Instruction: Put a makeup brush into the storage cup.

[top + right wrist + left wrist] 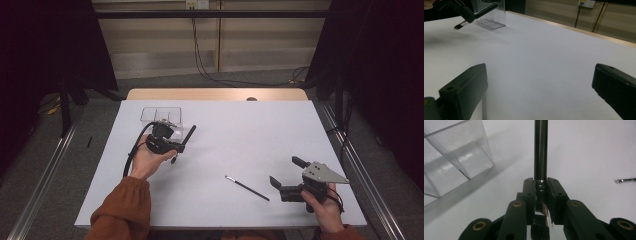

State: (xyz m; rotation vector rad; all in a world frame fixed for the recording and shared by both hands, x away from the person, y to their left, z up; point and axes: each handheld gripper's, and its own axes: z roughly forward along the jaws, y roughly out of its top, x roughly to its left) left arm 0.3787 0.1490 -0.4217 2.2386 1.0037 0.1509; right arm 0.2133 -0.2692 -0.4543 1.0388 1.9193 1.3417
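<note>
Risk: left gripper [541,185] fingers pinch makeup brush [540,150] at ferrule; my tilt could clip clear organizer [461,152] rim. Right gripper [289,176] fingers wide, empty.

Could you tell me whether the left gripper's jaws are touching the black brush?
Touching: the left gripper view shows both jaws of the left gripper pressed against the black brush.

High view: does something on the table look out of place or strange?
Nothing looks damaged or spilled. One thin brush lies loose on the white table, apart from the clear organizer, near the open right gripper. The left gripper clamps a black brush beside the organizer.
</note>
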